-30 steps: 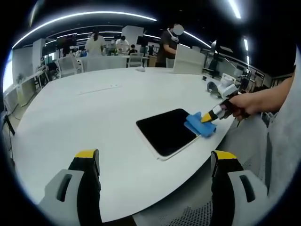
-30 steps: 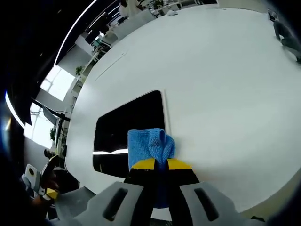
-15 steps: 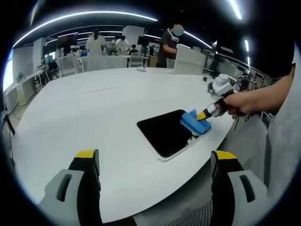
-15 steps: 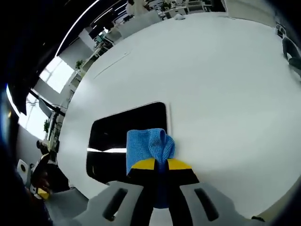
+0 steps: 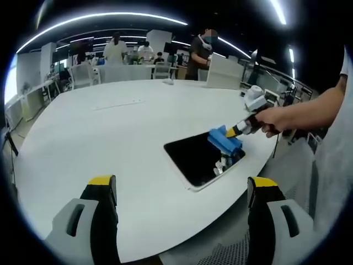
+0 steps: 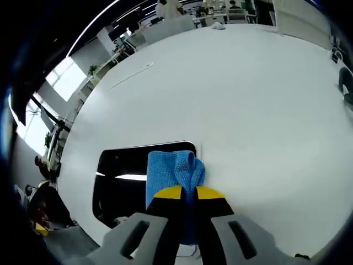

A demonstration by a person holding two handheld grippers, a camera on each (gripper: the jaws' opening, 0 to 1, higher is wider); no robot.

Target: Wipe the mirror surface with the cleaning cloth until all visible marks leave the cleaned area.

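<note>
Mirror [image 5: 203, 157], a dark rectangular panel with a pale border, lies flat on the white oval worktop [image 5: 99, 132] near the worktop's edge. Blue cleaning cloth [image 6: 174, 172] is clamped between the closed fingers of the right gripper [image 6: 188, 194], whose yellow-tipped black fingers [image 6: 168, 193] meet on the cloth's bunched rear fold; the free part of the cloth rests on the mirror's corner and edge. In the left gripper view the same right gripper [image 5: 238, 131], held by a person's hand [image 5: 276, 118], presses the cloth [image 5: 224, 142] onto the far right part of the mirror, and a faint reflection shows in the glass below it. The left gripper [image 5: 182, 193] hangs over the near worktop edge, well apart from the mirror, its fingers [image 5: 102, 190] spread wide and holding nothing. No container and no legible writing can be made out. Chairs and several people [image 5: 198, 52] stand beyond the far side of the worktop.
</note>
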